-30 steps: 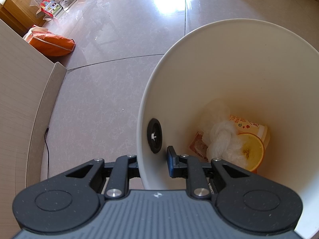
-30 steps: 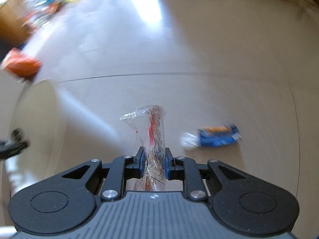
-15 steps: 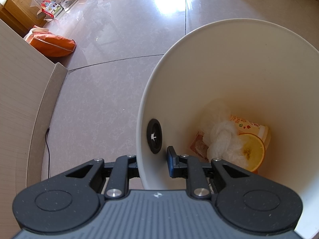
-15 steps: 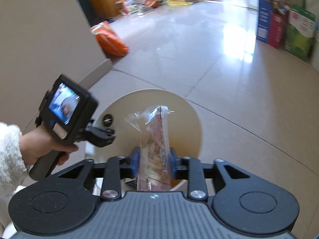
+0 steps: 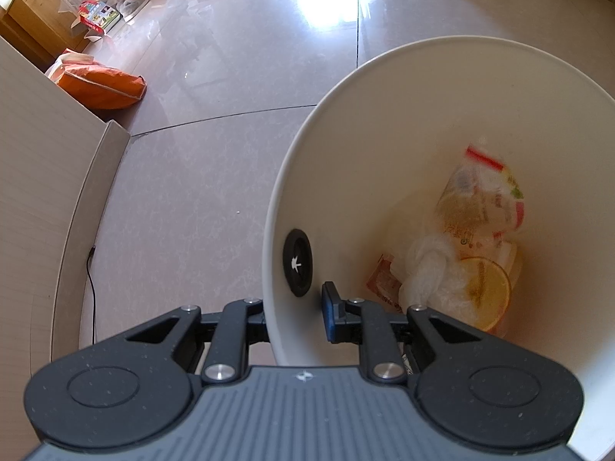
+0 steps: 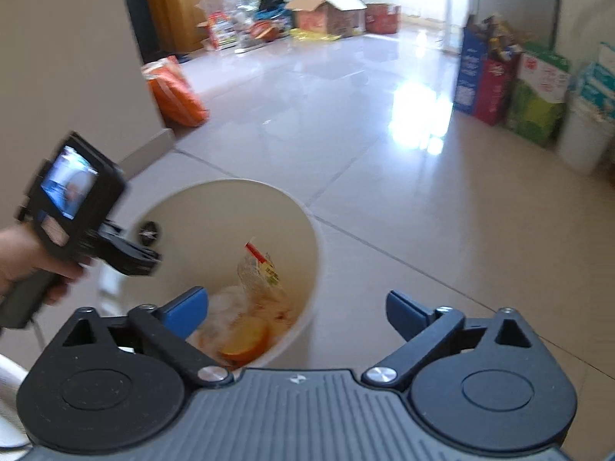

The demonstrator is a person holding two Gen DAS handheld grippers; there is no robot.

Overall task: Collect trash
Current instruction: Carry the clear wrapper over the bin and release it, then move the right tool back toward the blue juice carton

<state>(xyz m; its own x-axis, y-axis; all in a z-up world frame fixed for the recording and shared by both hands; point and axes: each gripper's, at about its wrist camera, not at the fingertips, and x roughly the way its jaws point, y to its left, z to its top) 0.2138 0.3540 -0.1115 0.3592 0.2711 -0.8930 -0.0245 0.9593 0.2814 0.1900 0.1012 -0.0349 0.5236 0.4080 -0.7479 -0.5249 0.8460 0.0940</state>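
A white bin (image 5: 403, 134) stands on the tiled floor. My left gripper (image 5: 298, 317) is shut on the bin's near wall, one finger outside and one blue pad (image 5: 329, 315) inside. A clear printed wrapper (image 5: 480, 192) is in mid-fall inside the bin, blurred, above a white crumpled bag (image 5: 430, 265) and an orange cup (image 5: 488, 288). In the right wrist view my right gripper (image 6: 296, 307) hangs open and empty over the bin (image 6: 230, 207), with the wrapper (image 6: 259, 269) below it. A hand (image 6: 23, 257) holds the left gripper (image 6: 127, 249) at the rim.
A beige panel (image 5: 38, 192) runs along the left with a black cable (image 5: 90, 280) at its foot. An orange bag (image 5: 100, 84) lies beyond it. Coloured cartons (image 6: 511, 88) line the right wall, and cardboard boxes (image 6: 326, 15) and clutter sit at the far end.
My right gripper swung over the bin, then opened and let go of the clear wrapper, which now drops inside. The left gripper and bin have stayed put.
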